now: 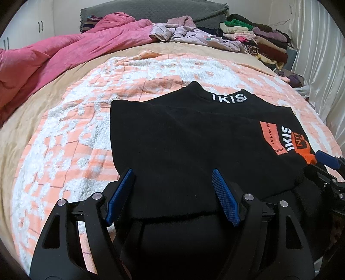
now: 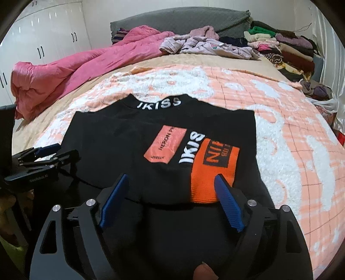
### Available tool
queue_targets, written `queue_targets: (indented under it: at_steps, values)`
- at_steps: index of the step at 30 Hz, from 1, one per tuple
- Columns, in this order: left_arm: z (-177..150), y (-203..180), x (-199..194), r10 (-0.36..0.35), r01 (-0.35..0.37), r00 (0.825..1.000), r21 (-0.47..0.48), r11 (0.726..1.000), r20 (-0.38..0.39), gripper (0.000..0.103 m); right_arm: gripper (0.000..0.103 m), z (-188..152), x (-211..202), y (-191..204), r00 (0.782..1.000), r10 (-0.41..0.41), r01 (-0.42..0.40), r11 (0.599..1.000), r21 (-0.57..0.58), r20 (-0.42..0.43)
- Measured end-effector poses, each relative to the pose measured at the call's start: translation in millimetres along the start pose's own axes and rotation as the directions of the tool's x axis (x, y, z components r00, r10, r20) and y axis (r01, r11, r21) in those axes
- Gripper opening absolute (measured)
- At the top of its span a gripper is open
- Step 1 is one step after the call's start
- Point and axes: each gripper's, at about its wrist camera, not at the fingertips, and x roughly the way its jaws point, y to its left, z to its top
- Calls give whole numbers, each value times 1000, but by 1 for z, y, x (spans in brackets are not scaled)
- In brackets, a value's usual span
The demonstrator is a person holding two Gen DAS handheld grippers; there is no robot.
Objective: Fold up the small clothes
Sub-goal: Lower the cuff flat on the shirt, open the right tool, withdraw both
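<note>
A black top (image 1: pixel 185 137) with white "IKISS" lettering on the collar and orange patches lies folded on the orange-and-white blanket (image 1: pixel 71 133); it also shows in the right wrist view (image 2: pixel 120 137). My left gripper (image 1: pixel 172 174) is open over the near left edge of the top. My right gripper (image 2: pixel 171 178) is open over the near right edge, by the orange patch (image 2: pixel 212 172). Nothing is held in either. The right gripper's tip shows at the right of the left wrist view (image 1: pixel 327 159), and the left gripper at the left of the right wrist view (image 2: pixel 46 150).
A pink quilt (image 1: pixel 56 56) lies bunched at the far left. A heap of loose lilac clothes (image 1: pixel 194 34) and stacks of folded clothes (image 1: pixel 265 41) sit at the far end by a grey headboard (image 1: pixel 151 10). White wardrobes (image 2: pixel 43 32) stand left, a curtain (image 1: pixel 319 64) right.
</note>
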Motion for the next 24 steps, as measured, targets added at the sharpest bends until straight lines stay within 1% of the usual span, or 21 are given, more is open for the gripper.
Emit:
queue_targets:
  at_steps: [1, 3, 5, 7, 10, 12, 14, 17, 24]
  values:
    - [0, 0, -1, -2, 2, 1000, -3, 1000, 1, 67, 87, 1, -3, 0, 1000, -2, 2, 1000, 1, 10]
    - [0, 1, -5, 5, -5, 1000, -3, 1000, 7, 67, 94, 2, -7, 0, 1000, -2, 1, 1000, 5, 23]
    - [0, 1, -7, 12, -12, 1000, -5, 1000, 10, 74, 95, 4, -11, -1, 999, 0, -1, 1000, 16, 36]
    - [0, 2, -10, 14, -14, 1000, -11, 1000, 14, 77, 95, 4, -16, -2, 999, 6, -7, 1000, 25, 47]
    - [0, 3, -15, 23, -22, 1000, -9, 1000, 22, 85, 97, 6, -22, -2, 998, 1, -3, 1000, 32, 61]
    - [-1, 3, -19, 25, -24, 999, -10, 1000, 29, 87, 98, 6, -26, -3, 998, -2, 0, 999, 36, 68]
    - [0, 3, -25, 26, -26, 999, -13, 1000, 36, 92, 98, 6, -30, -4, 997, -5, 2, 999, 39, 76]
    - [-1, 4, -33, 26, -25, 998, -18, 1000, 51, 93, 99, 6, -36, -4, 996, -5, 1, 999, 37, 89]
    - [0, 5, -50, 24, -22, 997, -28, 999, 77, 93, 99, 6, -52, -6, 993, -11, 7, 999, 37, 114]
